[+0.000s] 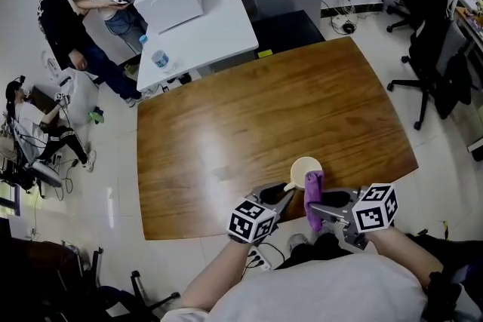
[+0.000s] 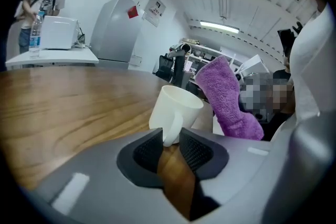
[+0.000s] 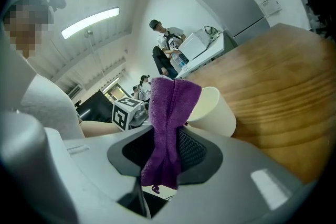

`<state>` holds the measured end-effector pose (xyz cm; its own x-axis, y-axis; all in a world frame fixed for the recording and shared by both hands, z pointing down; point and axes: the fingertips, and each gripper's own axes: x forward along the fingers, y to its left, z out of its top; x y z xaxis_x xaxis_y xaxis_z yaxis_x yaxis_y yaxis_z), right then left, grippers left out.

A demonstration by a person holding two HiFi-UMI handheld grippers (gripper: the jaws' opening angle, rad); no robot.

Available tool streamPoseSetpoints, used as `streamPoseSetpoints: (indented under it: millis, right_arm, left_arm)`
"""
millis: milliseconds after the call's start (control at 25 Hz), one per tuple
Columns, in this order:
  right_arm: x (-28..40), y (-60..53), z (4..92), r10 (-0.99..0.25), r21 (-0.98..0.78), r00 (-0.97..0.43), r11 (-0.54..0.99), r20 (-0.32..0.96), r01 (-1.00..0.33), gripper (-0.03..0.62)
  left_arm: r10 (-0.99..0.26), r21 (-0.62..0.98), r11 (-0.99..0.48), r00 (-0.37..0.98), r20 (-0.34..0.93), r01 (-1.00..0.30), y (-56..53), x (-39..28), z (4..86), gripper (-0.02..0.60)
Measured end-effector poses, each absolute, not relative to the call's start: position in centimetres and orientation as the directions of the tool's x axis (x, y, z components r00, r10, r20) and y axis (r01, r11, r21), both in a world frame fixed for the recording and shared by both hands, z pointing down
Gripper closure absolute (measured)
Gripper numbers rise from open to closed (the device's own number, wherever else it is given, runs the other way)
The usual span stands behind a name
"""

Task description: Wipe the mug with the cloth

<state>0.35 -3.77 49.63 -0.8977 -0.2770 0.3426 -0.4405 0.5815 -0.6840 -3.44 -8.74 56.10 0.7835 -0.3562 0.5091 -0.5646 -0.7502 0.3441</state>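
Brown wooden tabletop [image 1: 226, 124] is carrying the cream ceramic mug [image 2: 177, 105] just ahead of the left gripper [image 2: 170, 138], whose half-parted jaws are pinching its handle. The right gripper [image 3: 167, 136] is clamping the purple terry cloth [image 3: 169, 113], which is rising lengthwise past its fingertips, just beside the mug's wall.

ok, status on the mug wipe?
Left claw shut on mug handle. Right claw shut on purple cloth, upright beside mug. Nothing between them.
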Motion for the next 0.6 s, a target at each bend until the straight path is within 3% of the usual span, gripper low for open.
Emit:
streamPoseSetpoints:
  millis: [320, 600]
  right_arm:
    - [-2.4, -3.1, 51.0, -0.144, -0.673, -0.932, 0.656, 0.333, -0.342, 0.467]
    - [-2.0, -4.1, 55.9, -0.108, -0.757, -0.896, 0.497, 0.432, -0.425, 0.467]
  left_arm:
    - [-0.334, 0.330, -0.773, 0.789, 0.516, -0.542, -8.7, -3.3, 56.4, 0.492]
    - [-0.317, 0.299, -0.797, 0.785, 0.532, -0.525, -8.6, -3.2, 56.4, 0.497]
